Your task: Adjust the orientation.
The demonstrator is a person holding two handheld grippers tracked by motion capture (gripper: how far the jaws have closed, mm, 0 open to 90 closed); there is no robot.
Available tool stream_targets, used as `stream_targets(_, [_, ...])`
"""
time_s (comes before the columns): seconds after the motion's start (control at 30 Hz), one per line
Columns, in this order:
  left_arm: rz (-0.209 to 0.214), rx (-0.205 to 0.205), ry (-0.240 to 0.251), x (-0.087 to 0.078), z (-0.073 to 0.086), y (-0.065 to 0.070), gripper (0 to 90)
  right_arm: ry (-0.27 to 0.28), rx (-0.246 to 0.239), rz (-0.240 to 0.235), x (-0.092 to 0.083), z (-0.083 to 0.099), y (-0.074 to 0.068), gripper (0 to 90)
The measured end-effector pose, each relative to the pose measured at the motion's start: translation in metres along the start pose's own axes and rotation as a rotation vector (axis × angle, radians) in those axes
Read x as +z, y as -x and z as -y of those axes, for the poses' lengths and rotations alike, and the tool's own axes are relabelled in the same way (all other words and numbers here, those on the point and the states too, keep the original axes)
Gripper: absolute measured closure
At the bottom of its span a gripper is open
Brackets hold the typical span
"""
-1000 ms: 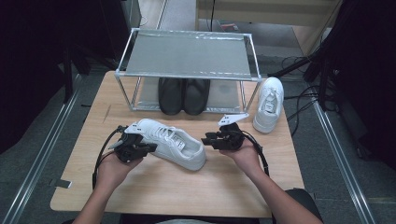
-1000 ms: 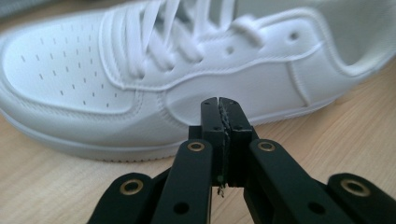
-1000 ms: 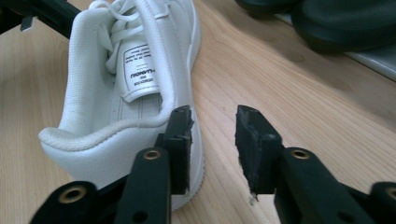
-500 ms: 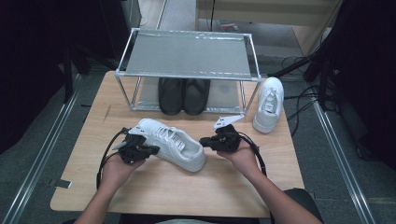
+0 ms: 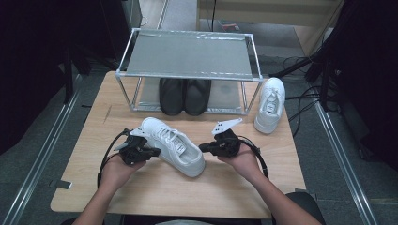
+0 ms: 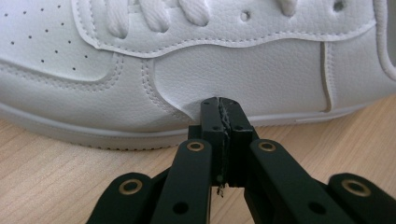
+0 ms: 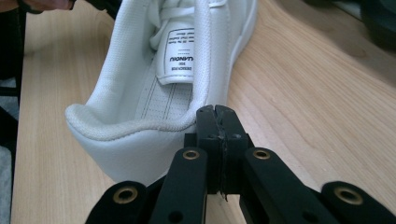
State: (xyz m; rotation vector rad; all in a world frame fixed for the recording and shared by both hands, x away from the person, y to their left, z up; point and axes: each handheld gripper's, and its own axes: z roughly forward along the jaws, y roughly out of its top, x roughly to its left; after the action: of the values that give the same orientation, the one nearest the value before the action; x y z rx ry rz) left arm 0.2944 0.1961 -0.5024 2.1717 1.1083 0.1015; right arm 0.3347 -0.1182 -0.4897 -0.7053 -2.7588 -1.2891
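Okay so, got a white sneaker (image 5: 173, 152) lying slantwise on the wooden table (image 5: 234, 192), toe aimed toward the far left, heel toward the near right. Sits on its sole, right between both hands.

Left claw (image 5: 157, 151): fully closed, jaws pressed flat together. Going by the left gripper view, tip butted up against the side panel of the sneaker, low down near the sole and below the laces. Can't see any leather pinched in there, so closed on nothing, just touching.

Right claw (image 5: 202, 148): jaws just been closing, and now meeting with no gap. In the right gripper view, tip parked right at the padded collar by the heel opening, looking straight down into the sneaker at the printed tongue label. Nothing visibly caught between the jaws; collar rim running just beside and behind the tip. Can't say for sure whether actually touching.

Further back: metal shoe rack (image 5: 187, 56) at the far edge of the table, with a pair of black shoes (image 5: 184, 96) tucked under its shelf. Off to the right of the rack, a second white sneaker (image 5: 271, 104), well apart from both claws.
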Motion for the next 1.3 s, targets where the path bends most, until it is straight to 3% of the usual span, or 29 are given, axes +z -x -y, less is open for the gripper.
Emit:
stream_targets(0.3, [0.032, -0.008, -0.01, 0.0, -0.002, -0.008, 89.7, -0.017, -0.026, -0.058, 0.008, 0.003, -0.02, 90.0])
stream_targets(0.93, [0.069, 0.001, -0.038, 0.004, -0.011, -0.014, 89.7, -0.013, -0.016, -0.067, 0.011, 0.008, -0.038, 90.0])
stream_targets(1.3, [0.083, 0.009, -0.043, 0.007, -0.014, -0.013, 89.8, -0.02, -0.04, -0.126, 0.017, 0.011, -0.057, 88.1])
